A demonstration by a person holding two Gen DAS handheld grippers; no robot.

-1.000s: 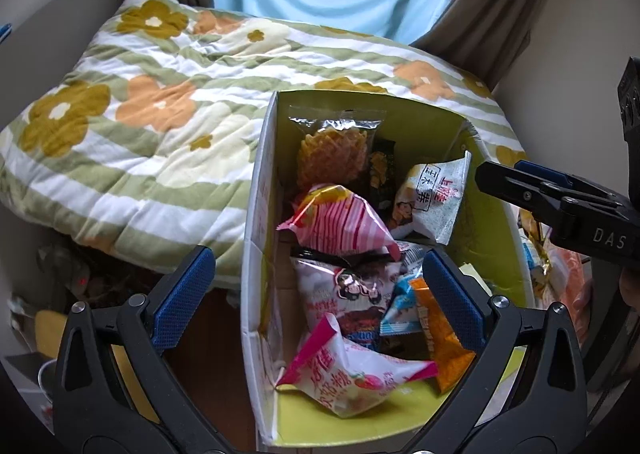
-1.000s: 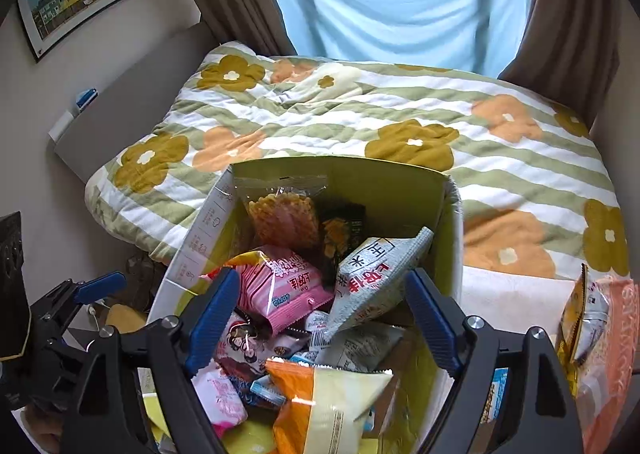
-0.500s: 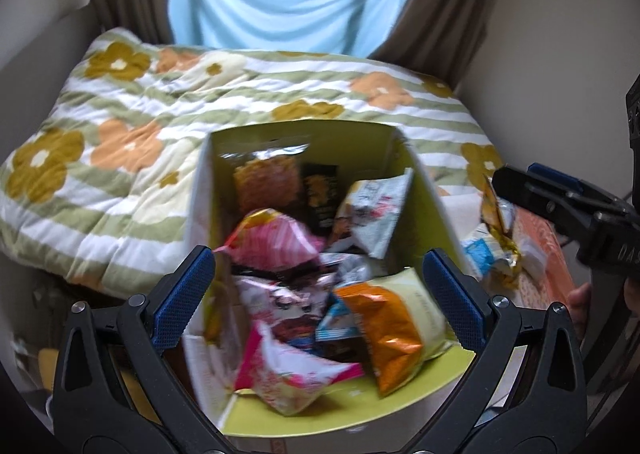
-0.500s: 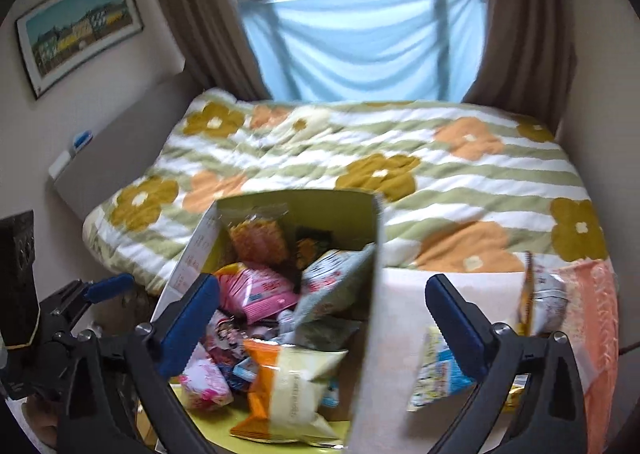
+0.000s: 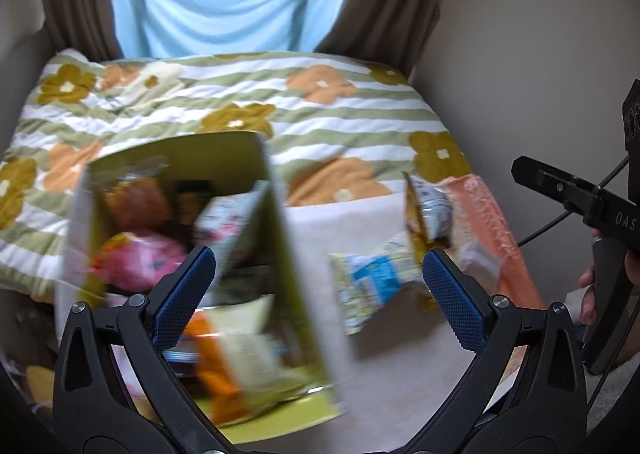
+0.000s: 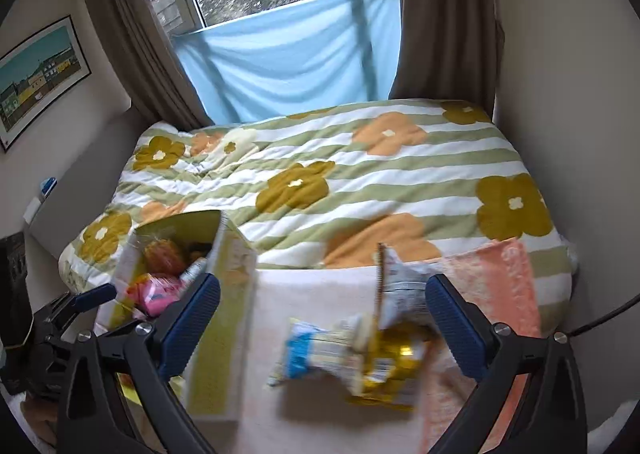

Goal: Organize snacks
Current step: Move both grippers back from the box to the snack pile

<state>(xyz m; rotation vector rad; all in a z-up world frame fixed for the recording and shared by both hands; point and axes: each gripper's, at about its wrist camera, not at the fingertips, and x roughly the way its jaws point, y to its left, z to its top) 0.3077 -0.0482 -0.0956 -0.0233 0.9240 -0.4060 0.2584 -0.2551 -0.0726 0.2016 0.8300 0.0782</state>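
Right gripper [image 6: 322,324] now over loose snacks [image 6: 344,358].

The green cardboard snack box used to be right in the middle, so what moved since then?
Both views swung to the right: the green cardboard snack box slid left in the picture, and the loose blue-and-white packet and gold foil packet on the pale table came between the right gripper fingers. Its jaws widened, gripping nothing. The left gripper stayed open and empty; the box's snacks stayed put.
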